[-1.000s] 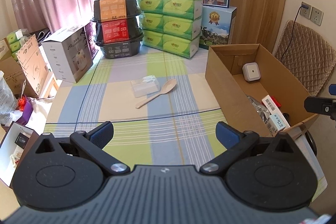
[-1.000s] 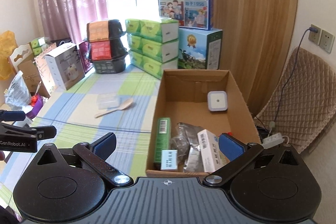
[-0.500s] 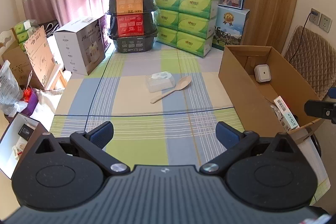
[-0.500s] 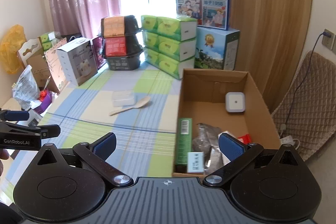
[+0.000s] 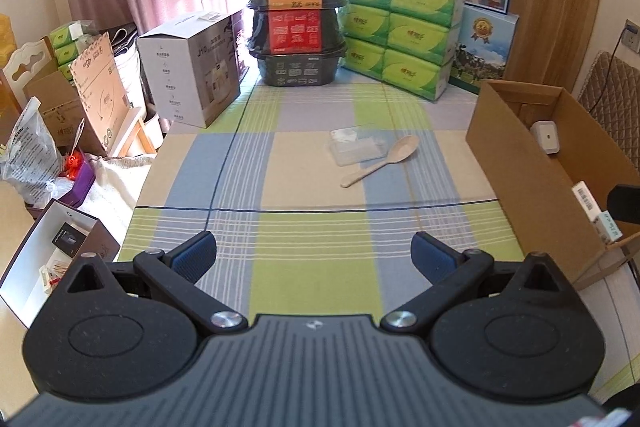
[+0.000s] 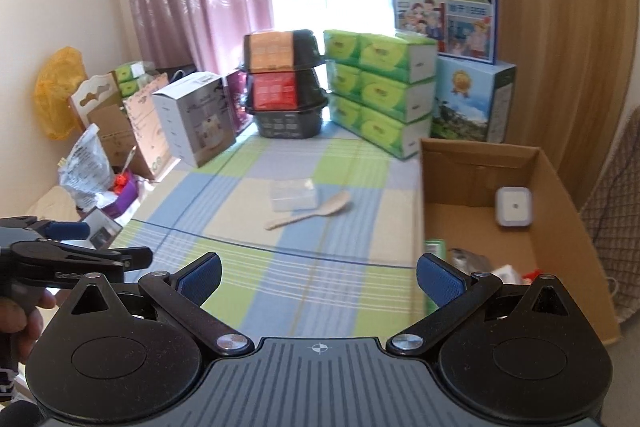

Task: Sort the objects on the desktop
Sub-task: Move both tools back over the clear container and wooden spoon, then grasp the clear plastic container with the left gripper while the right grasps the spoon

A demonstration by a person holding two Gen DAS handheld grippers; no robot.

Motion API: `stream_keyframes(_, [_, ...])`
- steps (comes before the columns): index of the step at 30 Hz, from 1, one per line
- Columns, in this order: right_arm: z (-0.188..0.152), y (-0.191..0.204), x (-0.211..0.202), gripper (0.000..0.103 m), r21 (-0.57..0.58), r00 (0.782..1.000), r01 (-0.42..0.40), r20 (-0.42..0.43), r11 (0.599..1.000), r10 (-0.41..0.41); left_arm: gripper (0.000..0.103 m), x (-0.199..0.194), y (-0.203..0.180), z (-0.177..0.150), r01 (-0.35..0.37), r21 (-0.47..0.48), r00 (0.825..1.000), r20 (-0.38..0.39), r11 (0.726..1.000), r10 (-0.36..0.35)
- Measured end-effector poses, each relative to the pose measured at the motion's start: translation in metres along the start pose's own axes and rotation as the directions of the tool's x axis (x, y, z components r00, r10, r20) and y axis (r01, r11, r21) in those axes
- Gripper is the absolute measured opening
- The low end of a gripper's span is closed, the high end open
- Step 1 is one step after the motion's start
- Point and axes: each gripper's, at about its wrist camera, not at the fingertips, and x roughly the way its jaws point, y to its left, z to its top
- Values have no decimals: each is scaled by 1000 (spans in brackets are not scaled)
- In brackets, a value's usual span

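A clear plastic box (image 5: 355, 147) (image 6: 293, 195) and a pale wooden spoon (image 5: 382, 160) (image 6: 313, 211) lie together on the checked tablecloth, well ahead of both grippers. The open cardboard box (image 5: 516, 163) (image 6: 516, 203) stands at the table's right side and holds a white square device (image 5: 546, 137) (image 6: 514, 207), a green carton (image 6: 431, 247) and other packets. My left gripper (image 5: 314, 255) is open and empty over the near part of the table. My right gripper (image 6: 318, 273) is open and empty, near the cardboard box's left wall.
Stacked black containers (image 5: 298, 27), green tissue packs (image 5: 400, 31) and a blue milk carton box (image 5: 482, 51) line the far edge. A white appliance box (image 5: 192, 67) sits far left. Clutter and an open white box (image 5: 48, 259) lie off the left edge. A quilted chair (image 5: 616, 95) stands at the right.
Both grippers have swung left and tilted up, so the cardboard box has shifted toward the right of each view. The spoon and plastic box have not moved.
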Motion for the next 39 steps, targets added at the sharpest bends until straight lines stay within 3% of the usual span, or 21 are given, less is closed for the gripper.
stream_keyframes(5, [-1,10,27,101,-28,999,-31,-30,999,31,102,22,12,-2,8,-11,1000,-19,1000,-8])
stream_keyframes(10, [3,19,56,101,-151,995,-73,-77,986,62,102,49,16,2,21,76,999,-46,997,-17])
stream_keyframes(16, [16,19,96,101,-365,980,-164,-163,916,111,102,82,17,16,54,231,998,-53,972,-43])
stream_keyframes(19, [21,17,118,101,-497,967,-225,-221,838,129,102,101,18,26,102,295,994,-60,950,-88])
stream_keyframes(22, [24,16,139,101,-641,963,-244,-247,727,106,102,122,13,37,139,372,990,-69,918,-122])
stream_keyframes(26, [28,11,167,101,-771,954,-293,-279,565,114,101,153,5,54,191,478,981,-84,857,-172])
stream_keyframes(28, [32,9,185,101,-812,952,-296,-292,503,89,101,168,2,63,219,517,976,-96,827,-198])
stream_keyframes(31, [39,6,213,101,-847,950,-298,-306,440,55,100,191,-1,74,244,550,969,-109,799,-221])
stream_keyframes(36, [43,0,262,100,-871,938,-324,-347,370,4,98,228,-9,85,249,605,967,-117,756,-225])
stream_keyframes(39, [39,-2,290,94,-881,927,-343,-373,325,-34,95,246,-14,89,253,634,966,-117,731,-232])
